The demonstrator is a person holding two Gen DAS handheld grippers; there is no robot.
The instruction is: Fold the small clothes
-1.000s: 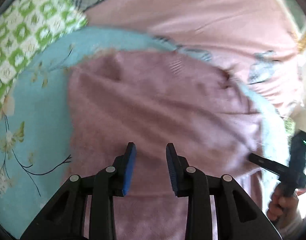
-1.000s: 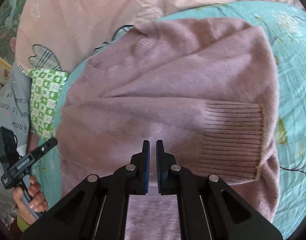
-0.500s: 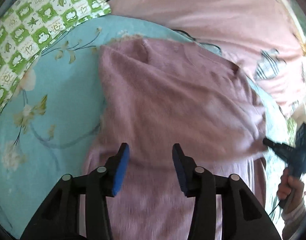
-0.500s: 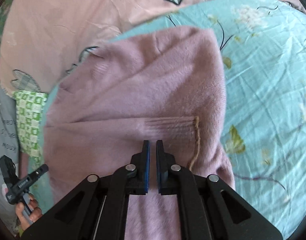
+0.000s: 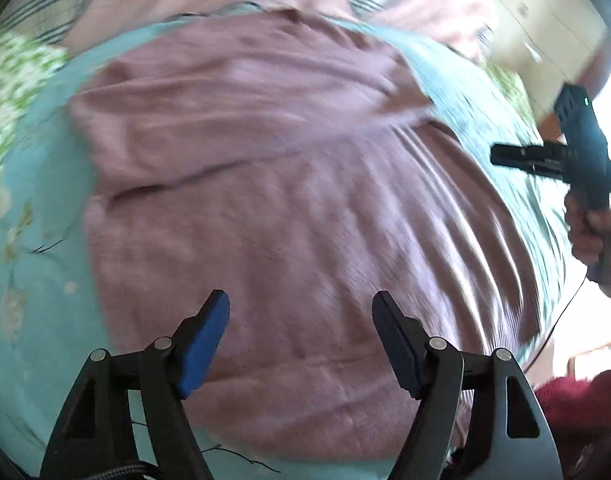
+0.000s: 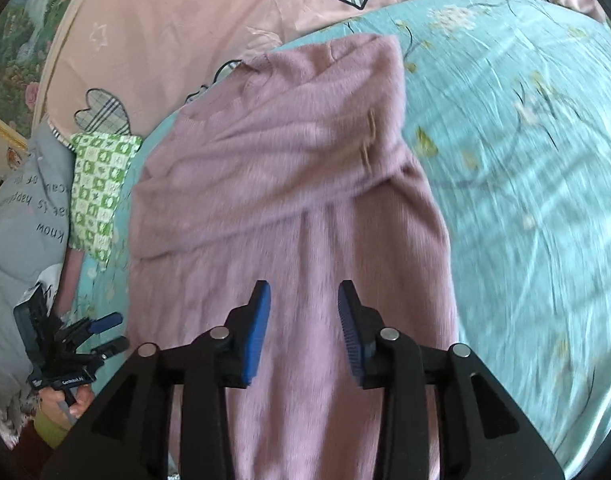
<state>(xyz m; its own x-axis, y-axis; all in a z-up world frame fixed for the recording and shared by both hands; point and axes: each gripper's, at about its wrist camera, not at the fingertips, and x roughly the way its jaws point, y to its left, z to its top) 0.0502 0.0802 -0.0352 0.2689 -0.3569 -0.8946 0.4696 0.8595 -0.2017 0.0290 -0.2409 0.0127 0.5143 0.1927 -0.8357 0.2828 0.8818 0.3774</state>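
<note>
A mauve knitted sweater (image 6: 289,184) lies on a turquoise floral sheet (image 6: 525,160), with a sleeve folded across its upper body. It fills the left wrist view (image 5: 285,200), which is blurred. My left gripper (image 5: 299,340) is open and empty above the sweater's lower part; it also shows at the left of the right wrist view (image 6: 105,334). My right gripper (image 6: 304,328) is open and empty over the sweater's lower middle; it shows at the right of the left wrist view (image 5: 505,158).
A pink quilt with plaid heart patches (image 6: 185,32) lies beyond the sweater. A green checked pillow (image 6: 101,188) and a grey printed cloth (image 6: 25,220) sit at the left. A dark red cloth (image 5: 577,404) lies at the lower right.
My right gripper was shut and has opened. My left gripper has opened wider. Both have drawn back toward the sweater's lower part, and the sleeve now lies folded across the body.
</note>
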